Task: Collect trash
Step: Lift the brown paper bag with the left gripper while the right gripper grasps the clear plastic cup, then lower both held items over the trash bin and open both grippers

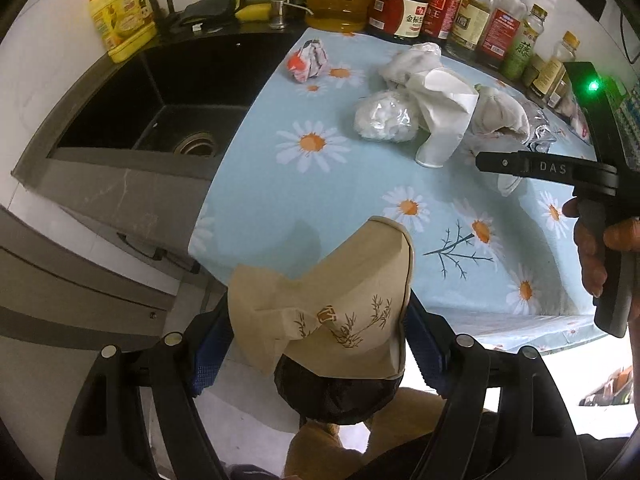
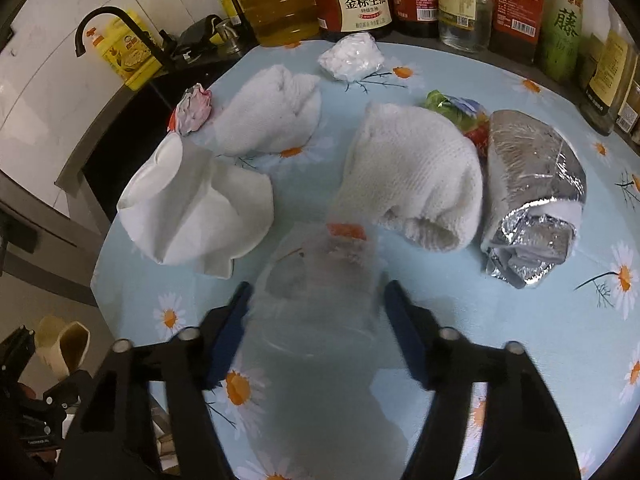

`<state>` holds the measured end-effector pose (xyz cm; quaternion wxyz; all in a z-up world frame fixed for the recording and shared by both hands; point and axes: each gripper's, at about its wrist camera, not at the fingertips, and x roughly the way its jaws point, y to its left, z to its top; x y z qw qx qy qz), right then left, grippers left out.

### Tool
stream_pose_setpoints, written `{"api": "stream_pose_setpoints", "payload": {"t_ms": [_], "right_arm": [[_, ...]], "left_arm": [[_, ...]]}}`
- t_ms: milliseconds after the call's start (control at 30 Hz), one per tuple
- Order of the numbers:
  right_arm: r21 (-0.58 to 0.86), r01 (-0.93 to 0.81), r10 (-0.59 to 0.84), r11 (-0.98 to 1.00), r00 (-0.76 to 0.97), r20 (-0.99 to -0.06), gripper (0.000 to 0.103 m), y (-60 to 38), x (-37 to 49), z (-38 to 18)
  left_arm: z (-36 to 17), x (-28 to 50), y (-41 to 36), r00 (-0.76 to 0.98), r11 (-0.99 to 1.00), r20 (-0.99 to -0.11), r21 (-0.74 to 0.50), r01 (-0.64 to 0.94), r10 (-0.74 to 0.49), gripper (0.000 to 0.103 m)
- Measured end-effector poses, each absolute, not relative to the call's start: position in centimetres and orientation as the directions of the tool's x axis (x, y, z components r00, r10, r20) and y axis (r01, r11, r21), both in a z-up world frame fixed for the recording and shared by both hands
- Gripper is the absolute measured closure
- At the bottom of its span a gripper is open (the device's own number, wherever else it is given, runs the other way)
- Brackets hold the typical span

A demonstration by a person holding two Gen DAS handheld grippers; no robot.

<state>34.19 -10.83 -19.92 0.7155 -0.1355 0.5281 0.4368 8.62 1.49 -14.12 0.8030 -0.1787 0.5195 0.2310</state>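
Note:
My left gripper (image 1: 316, 356) is shut on a crushed beige paper cup (image 1: 340, 280) with a bamboo print. It holds the cup off the table's edge, above a black bin bag (image 1: 336, 400). My right gripper (image 2: 316, 312) points down at the daisy-print tablecloth (image 2: 520, 340). A clear plastic cup (image 2: 316, 280) lies between its blue pads (image 2: 236, 320), and they touch its sides. Beyond it lie a crumpled white paper cup (image 2: 192, 208), a foil pouch (image 2: 532, 200), a white wrapped wad (image 2: 352, 58) and a red-white wrapper (image 2: 194, 110).
Two white cloths (image 2: 272, 112) (image 2: 412, 176) lie among the trash, with a green wrapper (image 2: 456, 110) behind one. Oil and sauce bottles (image 2: 360, 0) line the back wall. A black sink (image 1: 160, 120) with a tap borders the table on the left. A hand (image 1: 592, 248) holds the right gripper.

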Motion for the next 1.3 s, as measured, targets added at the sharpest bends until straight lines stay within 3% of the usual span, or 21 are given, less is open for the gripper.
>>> {"api": "stream_pose_setpoints", "payload": {"t_ms": [467,1300], "right_arm": [[0.366,-0.727,0.553,0.581,0.023,-0.833,0.042,-13.9,32.0,-17.4],[0.391,-0.652,0.556,0.65,0.056,-0.829,0.042,-18.3,18.7,-16.5]], "left_arm": [[-12.7,9.3,1.6,0.418,0.876,-0.895,-0.069,-0.477,0.157,0.027],[-14.9,6.9,0.3,0.477,0.963,-0.877,-0.177,-0.205,-0.059,0.027]]}}
